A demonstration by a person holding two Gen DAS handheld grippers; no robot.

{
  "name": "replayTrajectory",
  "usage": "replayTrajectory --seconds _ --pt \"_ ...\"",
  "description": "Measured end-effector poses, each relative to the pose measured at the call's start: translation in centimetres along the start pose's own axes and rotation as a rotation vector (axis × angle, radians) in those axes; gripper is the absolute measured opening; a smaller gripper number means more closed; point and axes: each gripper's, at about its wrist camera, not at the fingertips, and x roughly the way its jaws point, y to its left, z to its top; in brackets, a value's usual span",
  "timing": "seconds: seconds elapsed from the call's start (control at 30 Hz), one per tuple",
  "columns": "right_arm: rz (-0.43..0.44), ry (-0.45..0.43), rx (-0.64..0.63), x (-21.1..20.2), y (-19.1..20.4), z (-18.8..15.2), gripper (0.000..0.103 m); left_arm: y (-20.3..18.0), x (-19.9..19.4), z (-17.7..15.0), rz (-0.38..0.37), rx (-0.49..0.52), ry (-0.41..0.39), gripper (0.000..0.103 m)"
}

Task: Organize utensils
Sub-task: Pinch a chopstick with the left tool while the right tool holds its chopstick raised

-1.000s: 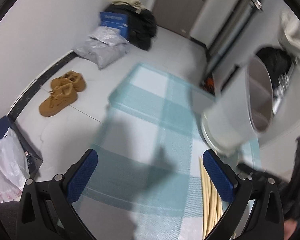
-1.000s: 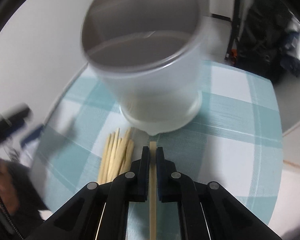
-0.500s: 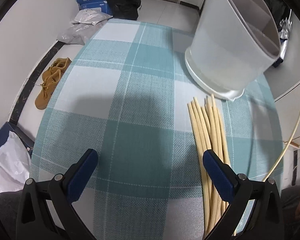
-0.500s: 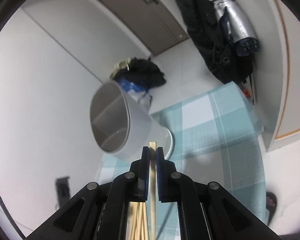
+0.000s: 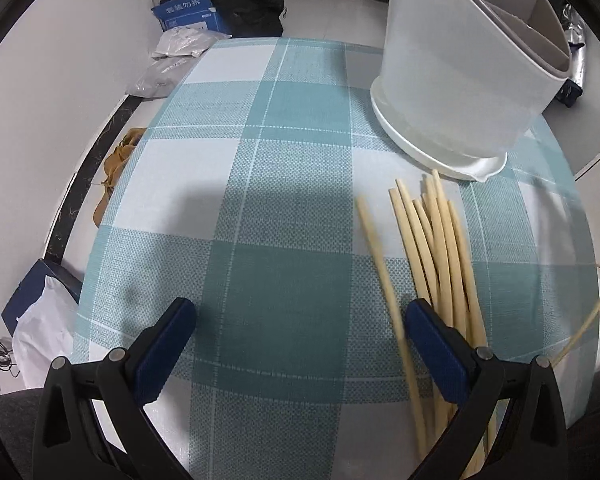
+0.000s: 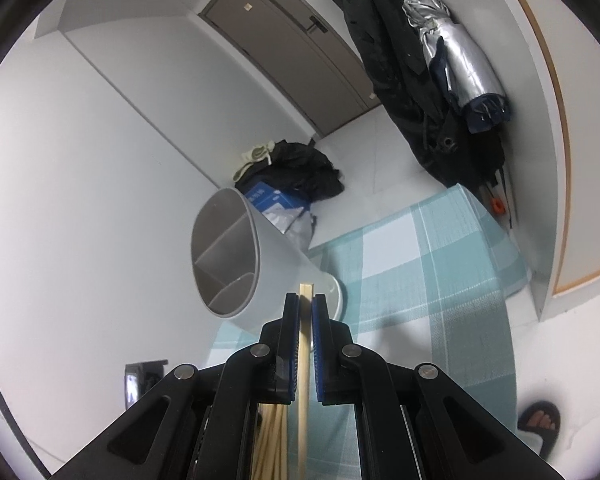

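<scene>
Since a second ago the right tool has lifted one chopstick clear of the bench and the left tool has dropped low beside the pile.

That chopstick (image 6: 303, 344) runs lengthwise between the right tool's (image 6: 306, 305) fingers, pinched by them, its squared tip poking just past the pads and pointing toward the divided holder (image 6: 236, 264), which lies ahead and a little left; its open mouth faces left, so the stick likely has to swing round to enter. Remaining chopsticks (image 5: 436, 248) lie on the checked bench (image 5: 260, 208), long axes running near to far, tips just short of the holder's base. The left tool (image 5: 300, 334) is spread wide and empty, its right finger (image 5: 432, 344) overlapping the pile in view, though contact cannot be told.
</scene>
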Motion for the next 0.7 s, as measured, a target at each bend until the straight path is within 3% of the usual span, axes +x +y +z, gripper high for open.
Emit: replayTrajectory --seconds 0.13,0.2,0.33,0.4,0.47,0.5,0.7 --pt "0.003 0.005 0.006 -0.1 -0.4 0.0 0.005 -0.1 0.4 0.6 0.011 -0.018 0.016 0.1" --pt "-0.008 0.011 0.013 -0.1 -0.7 -0.2 0.005 -0.2 0.5 1.3 0.016 -0.023 0.018 0.094" --pt "-0.007 0.008 0.021 -0.4 -1.0 -0.3 0.005 -1.1 0.5 2.4 0.023 -0.038 0.016 0.066" --pt "-0.009 0.0 0.016 -0.7 -0.9 -0.3 0.005 -1.7 0.5 3.0 0.015 -0.033 0.022 0.045" --pt "-0.012 -0.004 0.012 -0.8 -0.9 -0.3 0.005 -2.6 0.2 3.0 0.0 -0.02 0.036 0.014" --pt "-0.014 -0.006 0.012 -0.8 -0.9 -0.3 0.005 -2.8 0.2 3.1 -0.007 -0.019 0.044 0.007" --pt "-0.022 -0.007 0.005 -0.6 -0.6 -0.4 0.005 -2.3 0.2 3.5 -0.037 -0.063 0.038 0.001"
